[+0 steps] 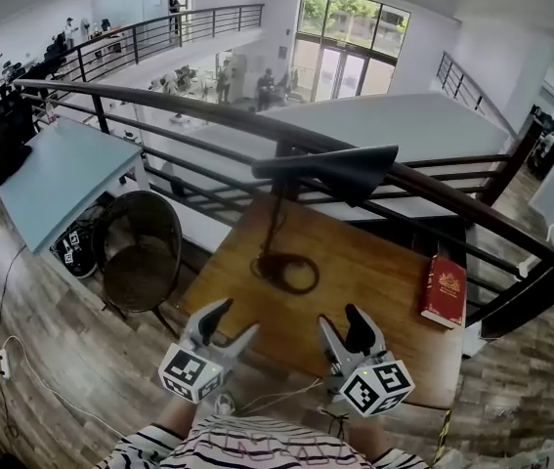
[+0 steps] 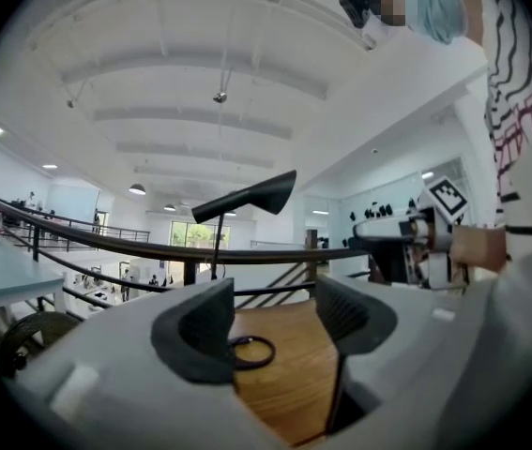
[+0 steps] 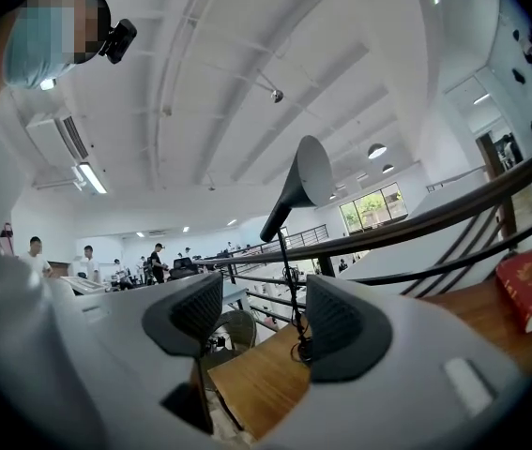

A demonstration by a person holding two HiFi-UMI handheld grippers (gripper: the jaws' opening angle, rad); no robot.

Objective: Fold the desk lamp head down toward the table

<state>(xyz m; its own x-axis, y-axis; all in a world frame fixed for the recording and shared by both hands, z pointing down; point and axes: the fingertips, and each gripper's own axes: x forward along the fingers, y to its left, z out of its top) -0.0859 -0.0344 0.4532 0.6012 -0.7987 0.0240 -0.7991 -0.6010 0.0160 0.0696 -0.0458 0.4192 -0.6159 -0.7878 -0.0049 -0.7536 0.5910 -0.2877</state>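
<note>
Approach stage, by my judgement: left gripper (image 1: pixel 233 320) and right gripper (image 1: pixel 342 322), both parted and empty, sit short of the raised lamp head (image 1: pixel 330 169), which needs reaching and grasping next.

Surface (image 1: pixel 374 272), near half: bare wood, open passage ahead of left tool (image 1: pixel 230 322) and right tool (image 1: pixel 343 322). Centre: lamp base (image 1: pixel 284 270) and thin stem (image 1: pixel 275 218); lamp head (image 1: pixel 340 169) raised above far part. Right edge: red book (image 1: pixel 444 291), well apart from lamp base. Far side: railing (image 1: pixel 189 107) behind lamp head. Left, beside surface: wicker chair (image 1: pixel 140 252).
</note>
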